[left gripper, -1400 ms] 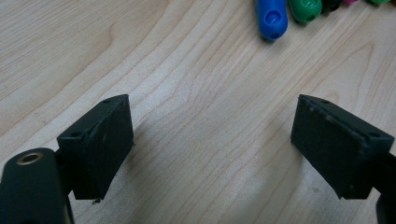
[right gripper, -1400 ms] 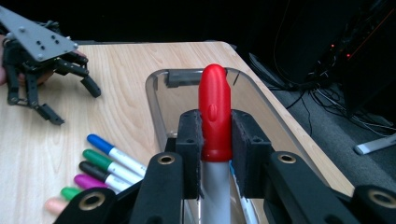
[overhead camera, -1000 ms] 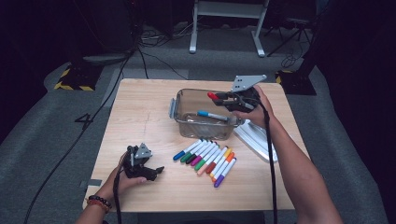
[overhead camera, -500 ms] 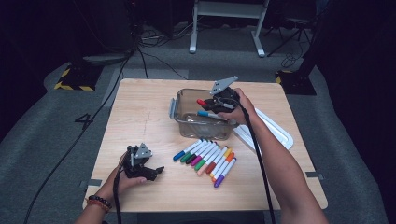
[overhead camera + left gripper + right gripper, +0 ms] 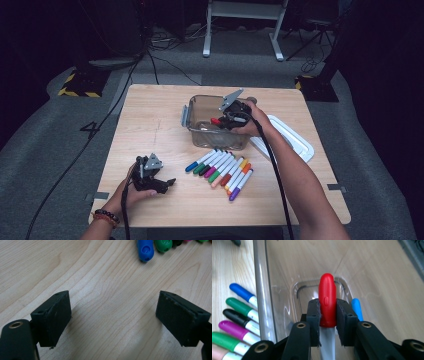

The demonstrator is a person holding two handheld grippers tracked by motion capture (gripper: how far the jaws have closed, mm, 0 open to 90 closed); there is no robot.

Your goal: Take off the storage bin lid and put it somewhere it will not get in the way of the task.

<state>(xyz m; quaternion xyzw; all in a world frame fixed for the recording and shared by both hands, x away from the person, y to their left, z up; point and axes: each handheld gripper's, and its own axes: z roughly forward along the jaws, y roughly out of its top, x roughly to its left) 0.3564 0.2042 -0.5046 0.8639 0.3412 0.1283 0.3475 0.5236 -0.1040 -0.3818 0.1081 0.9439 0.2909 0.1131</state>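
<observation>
Your right hand-held gripper (image 5: 327, 322) is pinching the red marker (image 5: 327, 302) over the clear bin (image 5: 192, 114), where one blue marker (image 5: 357, 308) already lies. About ten still sit in the row of markers (image 5: 220, 169) on the tabletop (image 5: 150, 125). The left hand-held gripper (image 5: 113, 317) rests spread and empty.

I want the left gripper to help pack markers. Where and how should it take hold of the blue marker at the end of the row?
Grip the blue marker across its white barrel, just behind the cap, coming from above. It lies flat at the row's left end, bare table on its outer side, a green marker tight against the other. The left gripper stands open nearby.
</observation>
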